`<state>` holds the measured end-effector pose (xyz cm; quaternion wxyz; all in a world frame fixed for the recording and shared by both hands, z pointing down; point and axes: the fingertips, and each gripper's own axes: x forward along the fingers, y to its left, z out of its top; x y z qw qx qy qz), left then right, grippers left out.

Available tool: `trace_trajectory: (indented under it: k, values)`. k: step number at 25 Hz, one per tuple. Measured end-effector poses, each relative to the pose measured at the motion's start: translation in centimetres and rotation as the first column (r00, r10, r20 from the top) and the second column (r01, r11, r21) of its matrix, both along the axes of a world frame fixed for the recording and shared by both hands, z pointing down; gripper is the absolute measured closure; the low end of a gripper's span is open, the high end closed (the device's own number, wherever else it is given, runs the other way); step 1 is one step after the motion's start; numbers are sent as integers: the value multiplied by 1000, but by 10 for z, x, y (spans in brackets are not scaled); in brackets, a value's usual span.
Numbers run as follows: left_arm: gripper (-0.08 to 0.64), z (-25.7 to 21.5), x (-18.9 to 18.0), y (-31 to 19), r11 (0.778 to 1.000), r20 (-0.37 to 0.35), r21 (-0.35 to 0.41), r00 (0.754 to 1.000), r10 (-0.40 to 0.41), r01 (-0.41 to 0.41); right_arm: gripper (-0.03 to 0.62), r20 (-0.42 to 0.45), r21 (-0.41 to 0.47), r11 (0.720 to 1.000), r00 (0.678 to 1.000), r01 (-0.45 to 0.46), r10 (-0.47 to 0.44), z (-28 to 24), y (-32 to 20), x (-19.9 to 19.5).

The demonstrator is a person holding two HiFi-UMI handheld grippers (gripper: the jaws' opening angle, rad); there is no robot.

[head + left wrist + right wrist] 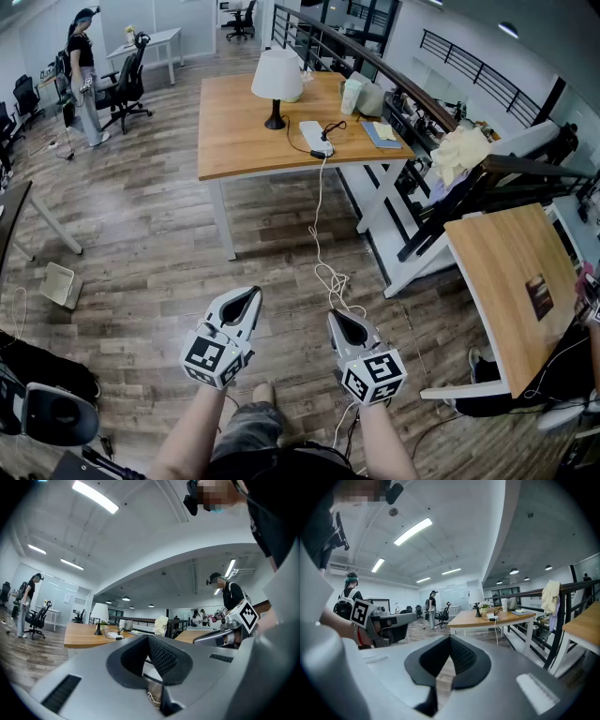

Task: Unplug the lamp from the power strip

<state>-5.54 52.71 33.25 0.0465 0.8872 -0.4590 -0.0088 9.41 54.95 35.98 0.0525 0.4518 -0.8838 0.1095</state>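
A lamp with a white shade and a black base stands on the far wooden table. Its black cord loops to a white power strip beside it. The strip's white cable hangs off the table edge and coils on the floor. My left gripper and right gripper are held low, close to my body and far from the table, both shut with nothing in them. The lamp and strip show small beyond the left gripper. The lamp and strip also show beyond the right gripper.
A second wooden table stands at my right, with a railing and a draped cloth behind it. A blue book lies on the lamp table. A person and an office chair are at far left, a white bin nearer.
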Motion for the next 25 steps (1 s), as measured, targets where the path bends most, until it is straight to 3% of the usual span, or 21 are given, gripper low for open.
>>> trace_trajectory:
  k: [9,18,25]
  values:
    - [565,3,-24,-64,999,-18,7,999,33,-33,586,-20,15,999,999,-43,43,-1,-62,-30]
    - [565,10,-21,-103,999,-23,9,999,47,-46,586,-24,14,998,997,-68,68,4,-102,-29]
    - [565,7,-16,-160,999,-23,23,999,45,-45,586,-16,31,998,998,-59,60,1,-163,-29]
